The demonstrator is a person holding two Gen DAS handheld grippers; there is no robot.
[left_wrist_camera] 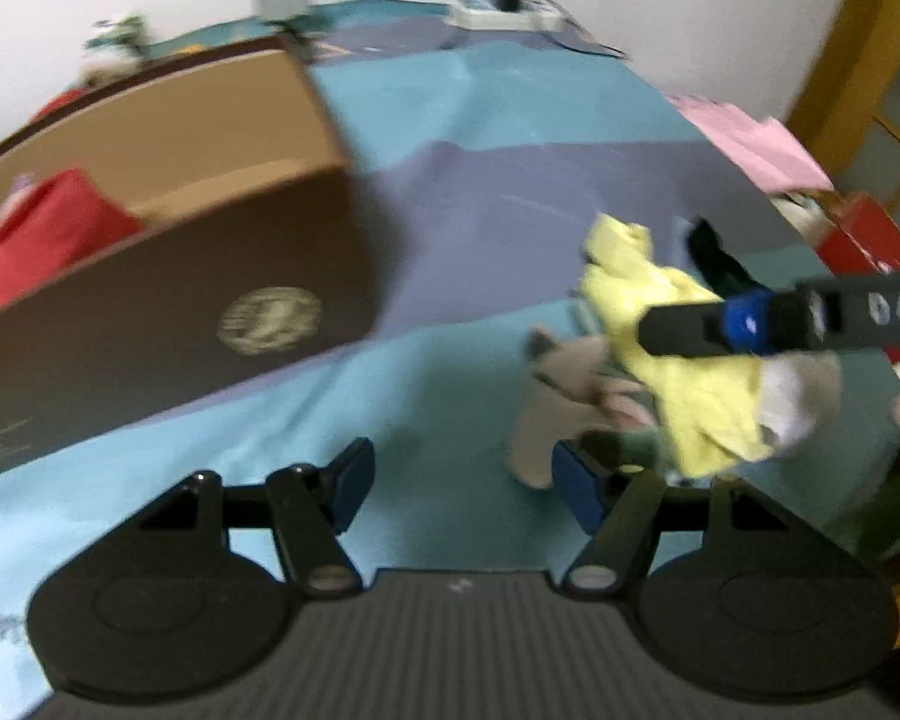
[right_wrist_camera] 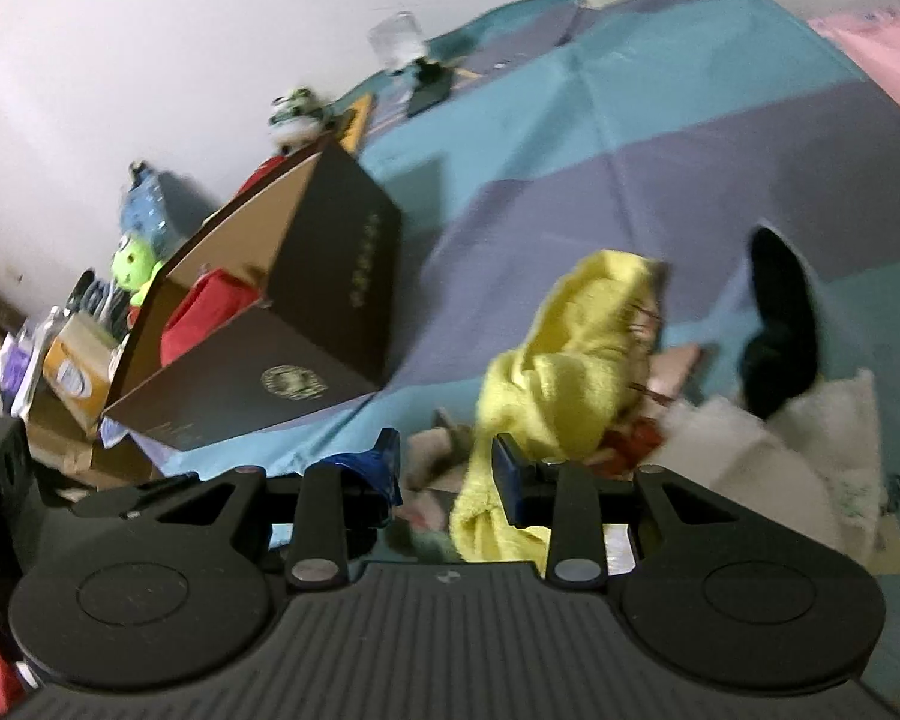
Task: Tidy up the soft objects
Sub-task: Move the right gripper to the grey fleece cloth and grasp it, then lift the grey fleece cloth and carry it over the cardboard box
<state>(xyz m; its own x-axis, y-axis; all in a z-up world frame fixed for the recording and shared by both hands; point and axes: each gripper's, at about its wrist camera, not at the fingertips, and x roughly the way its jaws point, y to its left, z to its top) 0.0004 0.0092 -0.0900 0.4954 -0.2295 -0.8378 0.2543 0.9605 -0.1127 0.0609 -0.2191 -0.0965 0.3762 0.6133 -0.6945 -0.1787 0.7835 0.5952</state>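
1. Soft objects: a loose heap led by a crumpled yellow fleece cloth (right_wrist_camera: 570,360) lies on the blue-and-purple striped sheet (left_wrist_camera: 510,120), well right of the open brown cardboard box (left_wrist_camera: 168,276), which already holds a folded red cloth (left_wrist_camera: 36,234).
2. Right gripper (right_wrist_camera: 444,474): jaws apart, nothing pinched, yellow fleece just beside one finger. It could snag several layers at once.
3. Left gripper (left_wrist_camera: 462,480): wide, empty, near the heap's grey piece (left_wrist_camera: 558,384); the two tools may collide there.
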